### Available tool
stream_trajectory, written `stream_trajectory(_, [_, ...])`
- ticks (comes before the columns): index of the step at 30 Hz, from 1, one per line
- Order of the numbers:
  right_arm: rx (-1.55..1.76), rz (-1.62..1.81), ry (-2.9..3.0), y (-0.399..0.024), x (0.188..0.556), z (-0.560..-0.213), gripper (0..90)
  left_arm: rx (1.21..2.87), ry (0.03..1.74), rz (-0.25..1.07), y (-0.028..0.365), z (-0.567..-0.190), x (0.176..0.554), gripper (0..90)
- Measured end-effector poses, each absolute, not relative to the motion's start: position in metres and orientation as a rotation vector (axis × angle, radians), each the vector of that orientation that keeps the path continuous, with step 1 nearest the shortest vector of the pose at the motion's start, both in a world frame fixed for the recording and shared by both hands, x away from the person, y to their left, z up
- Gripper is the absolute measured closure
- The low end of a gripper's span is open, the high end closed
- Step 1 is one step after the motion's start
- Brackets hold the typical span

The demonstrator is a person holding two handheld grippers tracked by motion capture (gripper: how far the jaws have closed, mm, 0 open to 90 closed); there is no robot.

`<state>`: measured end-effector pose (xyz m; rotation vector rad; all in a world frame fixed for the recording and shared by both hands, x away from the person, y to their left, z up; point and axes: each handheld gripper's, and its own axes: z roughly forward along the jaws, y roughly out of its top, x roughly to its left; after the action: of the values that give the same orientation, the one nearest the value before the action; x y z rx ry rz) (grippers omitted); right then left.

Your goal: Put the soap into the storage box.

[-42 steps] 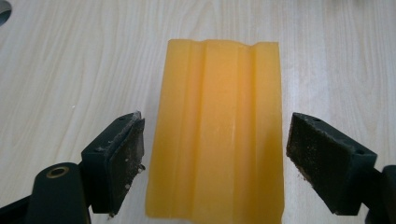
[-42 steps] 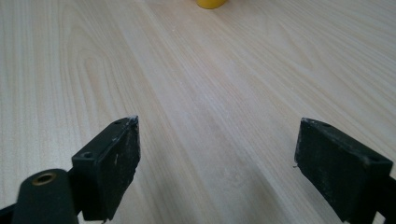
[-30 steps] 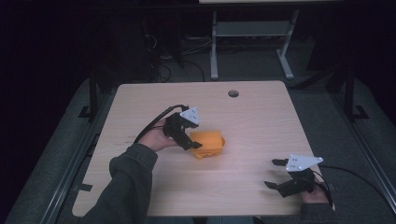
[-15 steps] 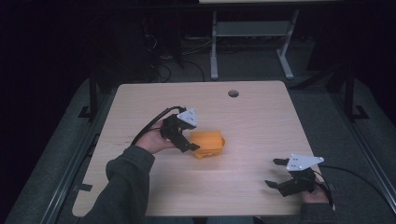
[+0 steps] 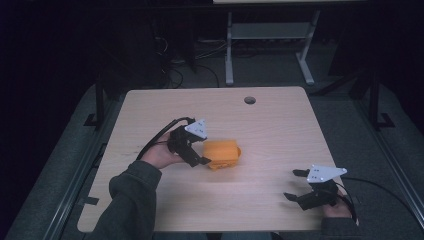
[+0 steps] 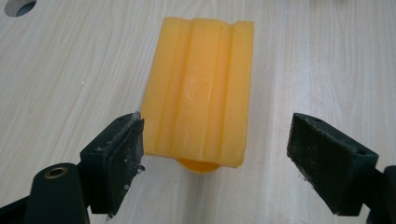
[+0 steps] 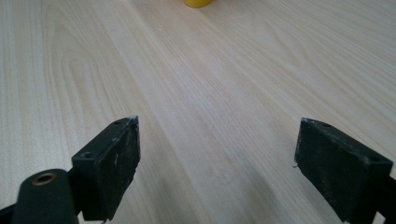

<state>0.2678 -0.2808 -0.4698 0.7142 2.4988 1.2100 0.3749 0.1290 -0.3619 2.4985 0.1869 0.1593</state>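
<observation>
An orange ribbed block [image 5: 223, 153] lies flat near the middle of the wooden table [image 5: 280, 130]. My left gripper [image 5: 203, 152] is open at the block's left end. In the left gripper view the block [image 6: 198, 88] runs away from me, its near end between the two jaws of the left gripper [image 6: 217, 123]. The left pad [image 6: 126, 149] sits almost against the block's corner and the right pad [image 6: 322, 158] stands well apart. My right gripper [image 5: 296, 184] is open over bare wood by the front right edge, holding nothing [image 7: 217, 163].
A round cable hole [image 5: 249, 100] sits near the table's far edge, also in the left gripper view's top corner [image 6: 18, 5]. A white desk frame [image 5: 230, 50] and cables stand on the dark floor beyond. A yellow edge of the block [image 7: 198, 3] peeks in far ahead.
My left gripper has shifted slightly left and toward me at the block's end. The block and the right gripper have stayed put.
</observation>
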Motion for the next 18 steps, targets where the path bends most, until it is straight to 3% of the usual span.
stream_trajectory(18, [0.735,1.193,2.491,-0.28,0.268,-0.47,13.5,2.488,0.221,0.145,0.144,-0.37,0.362,17.4])
